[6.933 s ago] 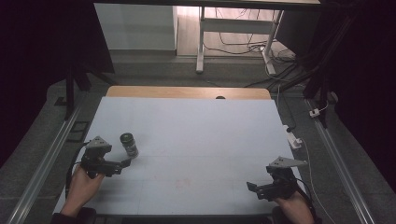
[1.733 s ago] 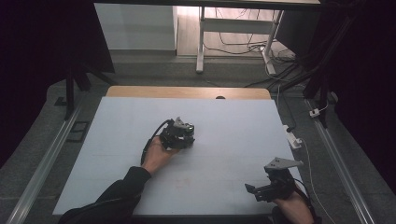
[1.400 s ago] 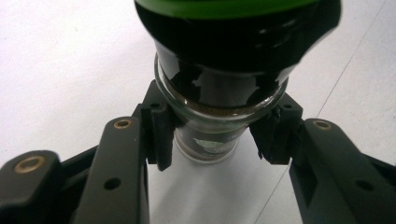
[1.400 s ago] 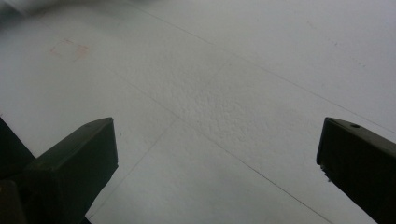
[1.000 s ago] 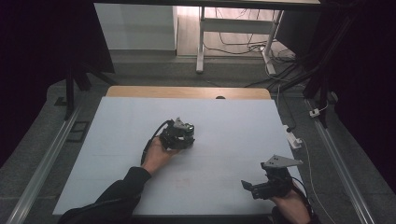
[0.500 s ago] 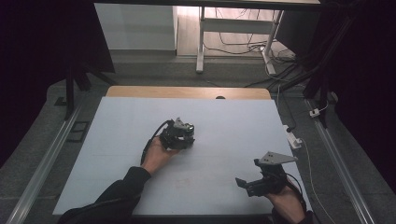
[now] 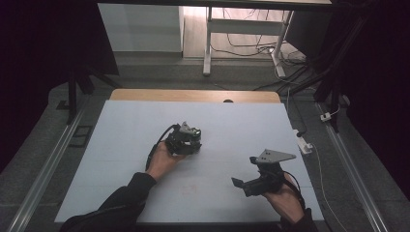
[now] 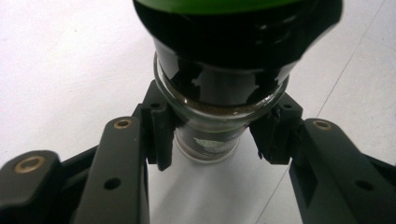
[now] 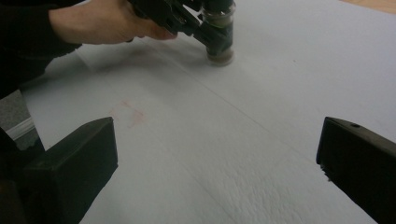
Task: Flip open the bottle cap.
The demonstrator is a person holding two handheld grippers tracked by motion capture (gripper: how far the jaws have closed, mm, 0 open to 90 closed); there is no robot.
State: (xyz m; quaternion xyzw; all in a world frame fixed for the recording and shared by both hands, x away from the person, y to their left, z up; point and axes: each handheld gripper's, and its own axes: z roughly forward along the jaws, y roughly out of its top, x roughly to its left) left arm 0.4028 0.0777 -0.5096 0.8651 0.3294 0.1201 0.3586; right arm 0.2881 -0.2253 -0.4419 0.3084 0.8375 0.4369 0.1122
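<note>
A small glass jar point(image 8: 212, 109) with a green lid and dark contents stands upright on the white table sheet point(image 7: 121, 145), near the middle. My left gripper point(image 8: 215, 137) is shut on the jar, one pad on each side of the glass below the lid. In the high view the left gripper point(image 7: 189, 141) reaches in from the left, hand behind it. The right gripper view shows the jar point(image 9: 219, 42) resting on the sheet, held by that gripper. My right gripper point(image 7: 244, 175) hovers at the front right, open and holding nothing, jaws pointing left toward the jar.
A faint pink stain point(image 7: 190, 188) marks the sheet between the two hands. The table's wooden far edge point(image 7: 193, 95) lies beyond the sheet. A white power strip point(image 7: 304, 144) and cables sit off the right side. Metal rails run along both sides.
The left gripper carried the jar from the left edge to the middle and now holds still. Over the last second the right gripper moved left and slightly forward.
</note>
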